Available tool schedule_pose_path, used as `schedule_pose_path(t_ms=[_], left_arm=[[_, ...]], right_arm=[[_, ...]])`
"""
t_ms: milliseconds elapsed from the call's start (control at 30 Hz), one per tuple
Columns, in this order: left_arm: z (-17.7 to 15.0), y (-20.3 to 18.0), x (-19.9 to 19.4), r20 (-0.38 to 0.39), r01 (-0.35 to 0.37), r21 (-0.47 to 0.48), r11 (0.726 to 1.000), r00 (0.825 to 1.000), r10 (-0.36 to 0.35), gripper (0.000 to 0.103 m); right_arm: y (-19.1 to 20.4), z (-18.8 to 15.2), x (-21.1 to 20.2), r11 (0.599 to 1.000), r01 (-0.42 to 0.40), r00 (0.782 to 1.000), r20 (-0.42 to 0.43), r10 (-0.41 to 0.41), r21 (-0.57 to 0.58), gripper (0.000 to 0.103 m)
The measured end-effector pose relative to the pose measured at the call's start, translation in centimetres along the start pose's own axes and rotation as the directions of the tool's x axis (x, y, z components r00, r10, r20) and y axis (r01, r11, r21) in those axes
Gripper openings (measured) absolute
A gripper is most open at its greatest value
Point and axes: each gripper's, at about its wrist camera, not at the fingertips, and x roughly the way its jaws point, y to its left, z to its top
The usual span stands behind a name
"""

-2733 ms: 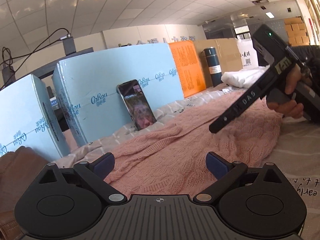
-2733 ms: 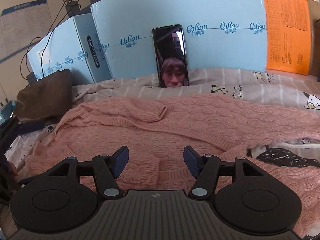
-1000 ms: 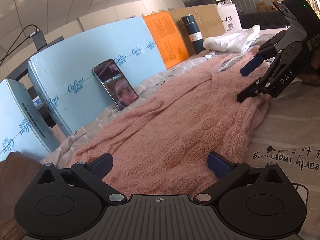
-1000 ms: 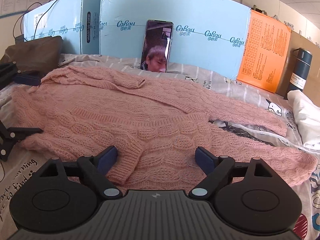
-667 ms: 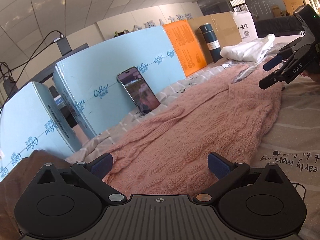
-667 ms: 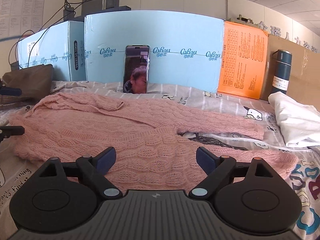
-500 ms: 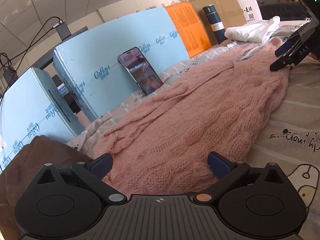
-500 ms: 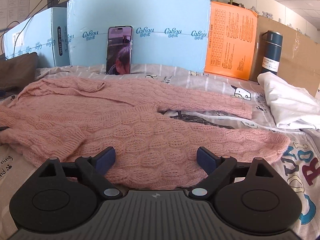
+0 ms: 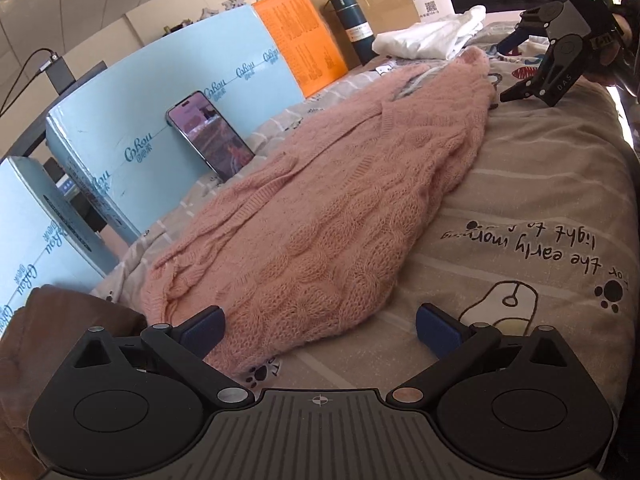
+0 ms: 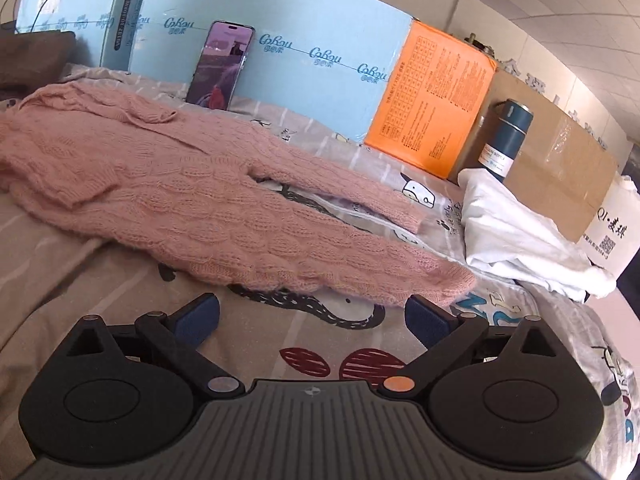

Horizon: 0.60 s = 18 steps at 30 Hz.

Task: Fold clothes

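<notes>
A pink cable-knit sweater (image 9: 332,208) lies spread flat on the printed bedsheet (image 9: 532,208); it also shows in the right wrist view (image 10: 208,200), with one long sleeve (image 10: 332,176) lying along its far side. My left gripper (image 9: 318,326) is open and empty, just off the near end of the sweater. My right gripper (image 10: 312,316) is open and empty, a little in front of the sweater's near edge by its right end. The right gripper also shows in the left wrist view (image 9: 516,68), at the sweater's far end.
Blue foam boards (image 10: 280,40) stand along the back, with a phone (image 10: 222,66) leaning on them. An orange board (image 10: 436,100), a dark flask (image 10: 508,136) and a cardboard box (image 10: 560,168) stand at the right. A white garment (image 10: 516,232) lies beside the sweater. A brown cloth (image 9: 48,332) lies at the left.
Both grippers have pulled back off the sweater toward its two ends and stayed open. The sweater now lies flat and stretched out, with more bare sheet in front of each gripper.
</notes>
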Motion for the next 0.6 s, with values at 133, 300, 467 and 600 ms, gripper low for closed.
schedule_pose_path(t_ms=[133, 300, 467, 600], left_arm=[[1.0, -1.2, 1.2, 0.049, -0.023, 0.048, 0.999, 0.999, 0.021, 0.103], [2.2, -2.3, 2.6, 0.104, -0.047, 0.126, 0.991, 0.994, 0.034, 0.103], [2.2, -1.3, 3.3, 0.103, -0.069, 0.106, 0.992, 0.993, 0.058, 0.103], [0.7, 0.5, 2.7, 0.055, -0.147, 0.055, 0.988, 0.988, 0.144, 0.102]], right_arm=[[1.6, 0.8, 0.5, 0.995, -0.079, 0.996, 0.043, 0.082, -0.062, 0.101], [3.9, 2.3, 1.4, 0.973, -0.187, 0.975, 0.092, 0.200, -0.137, 0.101], [3.4, 2.7, 2.1, 0.970, -0.197, 0.973, 0.095, 0.212, -0.140, 0.101], [1.6, 2.4, 2.6, 0.979, -0.177, 0.980, 0.077, 0.186, -0.104, 0.101]])
